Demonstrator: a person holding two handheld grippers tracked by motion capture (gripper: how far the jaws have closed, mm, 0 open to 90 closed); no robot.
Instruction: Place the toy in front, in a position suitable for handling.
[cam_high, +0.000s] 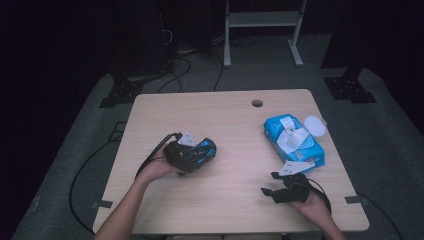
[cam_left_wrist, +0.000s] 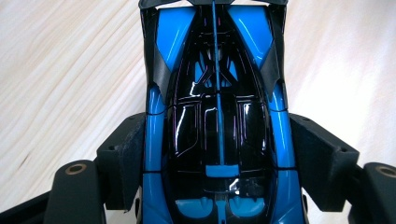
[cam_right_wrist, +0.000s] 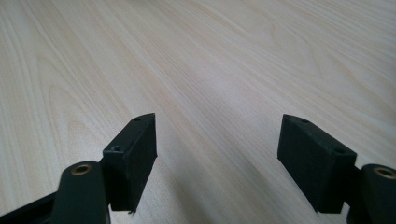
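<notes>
A blue and black toy car (cam_high: 202, 151) sits in my left gripper (cam_high: 196, 156), left of the table's middle. In the left gripper view the two black pads press on both flanks of the toy car (cam_left_wrist: 218, 121), seen from above over the pale wood. My right gripper (cam_high: 269, 184) rests low at the front right of the table, held by a hand. The right gripper (cam_right_wrist: 217, 149) stands wide open in its own view, with bare wood between the jaws.
A blue pack of wet wipes (cam_high: 294, 140) lies at the right side of the wooden table (cam_high: 225, 205), its white lid (cam_high: 315, 125) flipped open. A cable hole (cam_high: 257, 103) sits near the far edge. Cables and a metal frame (cam_high: 262, 30) stand beyond.
</notes>
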